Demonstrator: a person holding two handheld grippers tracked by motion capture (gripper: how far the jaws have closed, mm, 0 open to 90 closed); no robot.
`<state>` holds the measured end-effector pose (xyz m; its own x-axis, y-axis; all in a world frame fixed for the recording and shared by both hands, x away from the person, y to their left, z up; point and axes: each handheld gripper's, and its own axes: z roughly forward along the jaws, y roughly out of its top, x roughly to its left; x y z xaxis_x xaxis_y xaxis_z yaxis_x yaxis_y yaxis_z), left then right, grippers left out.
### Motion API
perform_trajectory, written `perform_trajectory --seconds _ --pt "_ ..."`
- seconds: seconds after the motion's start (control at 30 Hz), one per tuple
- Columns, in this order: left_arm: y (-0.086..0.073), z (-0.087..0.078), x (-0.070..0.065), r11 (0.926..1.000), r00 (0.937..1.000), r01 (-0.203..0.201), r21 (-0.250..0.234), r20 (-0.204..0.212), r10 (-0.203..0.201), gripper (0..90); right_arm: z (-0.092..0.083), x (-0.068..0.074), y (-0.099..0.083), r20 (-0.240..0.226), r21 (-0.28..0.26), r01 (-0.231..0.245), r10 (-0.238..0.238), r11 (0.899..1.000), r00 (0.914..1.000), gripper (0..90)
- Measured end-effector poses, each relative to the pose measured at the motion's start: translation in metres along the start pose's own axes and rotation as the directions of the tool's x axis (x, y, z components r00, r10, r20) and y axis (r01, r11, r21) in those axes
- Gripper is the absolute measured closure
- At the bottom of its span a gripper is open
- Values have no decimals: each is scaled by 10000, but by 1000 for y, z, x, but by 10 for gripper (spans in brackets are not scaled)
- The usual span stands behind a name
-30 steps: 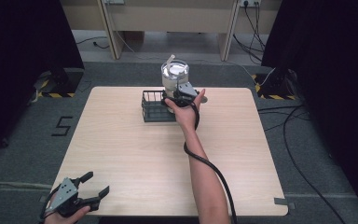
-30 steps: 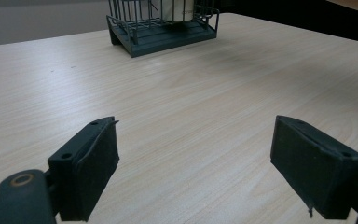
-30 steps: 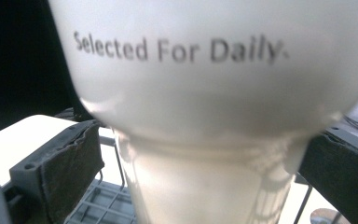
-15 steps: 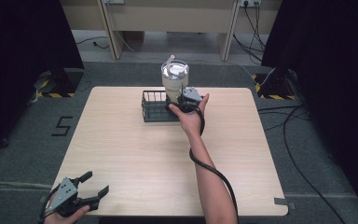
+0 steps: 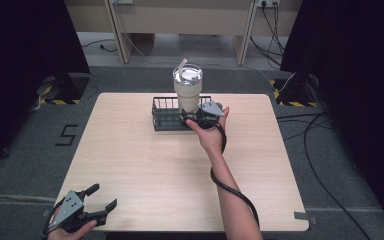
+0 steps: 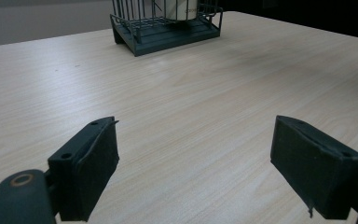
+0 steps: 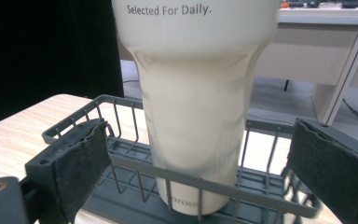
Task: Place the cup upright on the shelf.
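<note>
high view looks down over the table (image 5: 145,165); both gripper views (low, near) face the basket (image 6: 168,35).

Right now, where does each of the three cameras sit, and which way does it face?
High view: above the person's side, looking down on the pale wooden table; both forearms and grippers show.
Left gripper view: near the table's front edge, facing the dark wire basket between open jaws.
Right gripper view: close to the cream tumbler, jaws flanking it.
All share basket and tumbler.

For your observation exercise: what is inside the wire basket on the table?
A cream tumbler stands upright in the wire basket, lid and straw on top. The tumbler's contents are hidden.
</note>
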<state>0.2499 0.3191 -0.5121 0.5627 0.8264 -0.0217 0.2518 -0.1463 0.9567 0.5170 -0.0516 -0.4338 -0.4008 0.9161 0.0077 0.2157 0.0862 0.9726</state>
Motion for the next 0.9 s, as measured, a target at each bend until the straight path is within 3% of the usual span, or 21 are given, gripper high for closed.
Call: perform_trajectory --seconds 0.57,0.9 --pt "0 3 0 10000 10000 -33 15 4 33 143 -42 -18 -4 -60 -27 -96 96 10000 9999 72" --pt "1 5 -1 10000 10000 -73 36 45 72 143 -68 -29 -17 -115 151 -90 92 9998 9999 82"
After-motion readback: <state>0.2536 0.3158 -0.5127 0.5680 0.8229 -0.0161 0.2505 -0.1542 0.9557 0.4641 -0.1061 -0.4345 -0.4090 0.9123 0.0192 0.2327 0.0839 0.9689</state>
